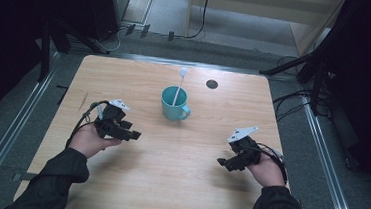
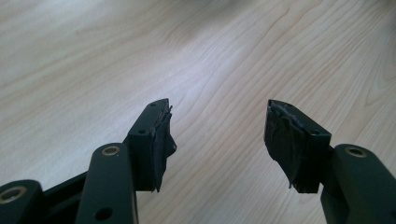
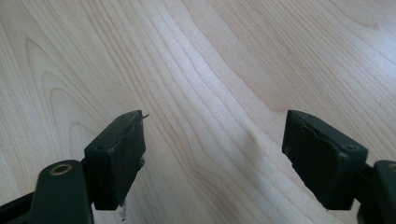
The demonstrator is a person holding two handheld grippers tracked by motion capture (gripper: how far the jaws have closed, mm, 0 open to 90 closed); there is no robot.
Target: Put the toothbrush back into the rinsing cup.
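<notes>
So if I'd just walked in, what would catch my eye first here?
Probably the teal mug standing near the middle of the wooden table, with a white toothbrush leaning upright in it. Then the two black claws, the left claw and the right claw, held open and empty on either side of it.

A teal mug [image 1: 174, 104] stands upright mid-table, handle toward the right, a white toothbrush [image 1: 179, 86] leaning inside
</notes>
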